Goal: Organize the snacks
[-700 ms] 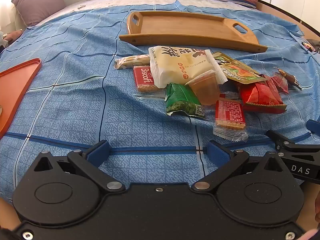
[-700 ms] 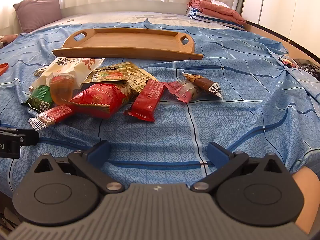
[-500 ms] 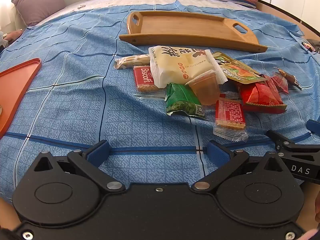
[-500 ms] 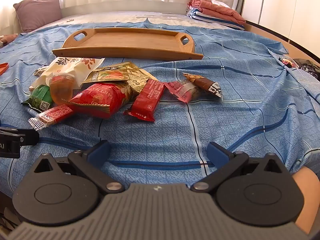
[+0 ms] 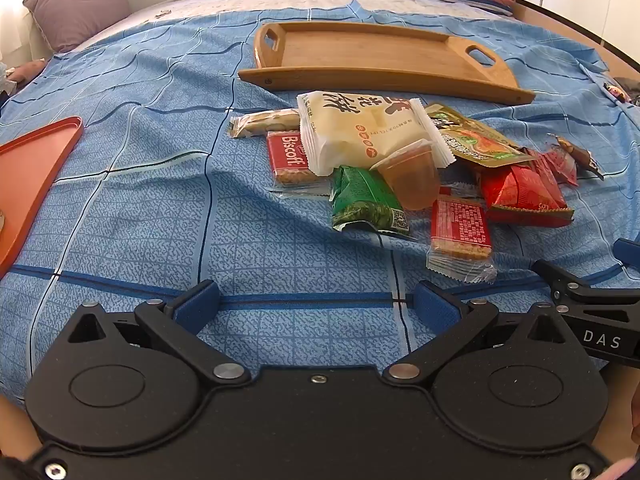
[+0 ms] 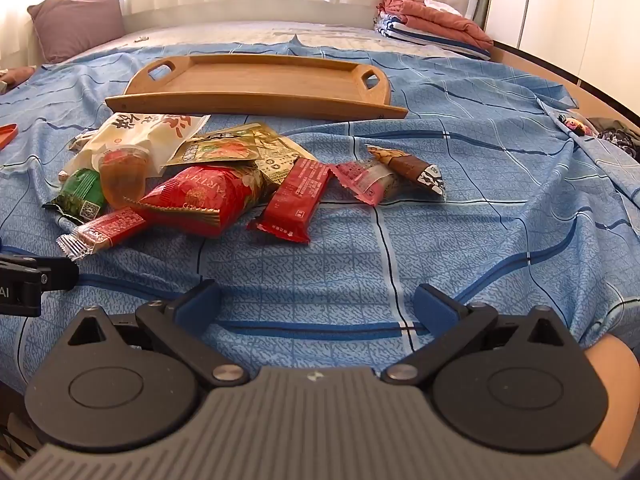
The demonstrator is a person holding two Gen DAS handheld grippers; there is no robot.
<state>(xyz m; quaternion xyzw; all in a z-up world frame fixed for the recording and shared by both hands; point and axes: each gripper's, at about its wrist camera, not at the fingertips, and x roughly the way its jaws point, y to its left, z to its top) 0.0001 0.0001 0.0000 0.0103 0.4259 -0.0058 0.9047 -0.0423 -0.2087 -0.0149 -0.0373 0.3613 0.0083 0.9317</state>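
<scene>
A pile of snacks lies on the blue bedsheet: a white cracker bag [image 5: 360,132], a Biscoff pack [image 5: 288,158], a green packet [image 5: 366,200], a jelly cup [image 5: 412,174], a red biscuit pack [image 5: 460,228] and a red bag [image 5: 524,192]. The right wrist view shows the red bag [image 6: 200,196], a red bar [image 6: 298,196] and a brown cone wrapper [image 6: 408,168]. A wooden tray [image 5: 384,76] lies empty behind the pile; it also shows in the right wrist view [image 6: 256,98]. My left gripper [image 5: 318,306] and right gripper [image 6: 316,304] are open and empty, in front of the pile.
An orange tray [image 5: 36,160] lies at the left. A purple pillow [image 5: 76,4] and folded blankets [image 6: 432,24] sit at the far end of the bed. The right gripper's side [image 5: 596,312] shows at the right of the left wrist view.
</scene>
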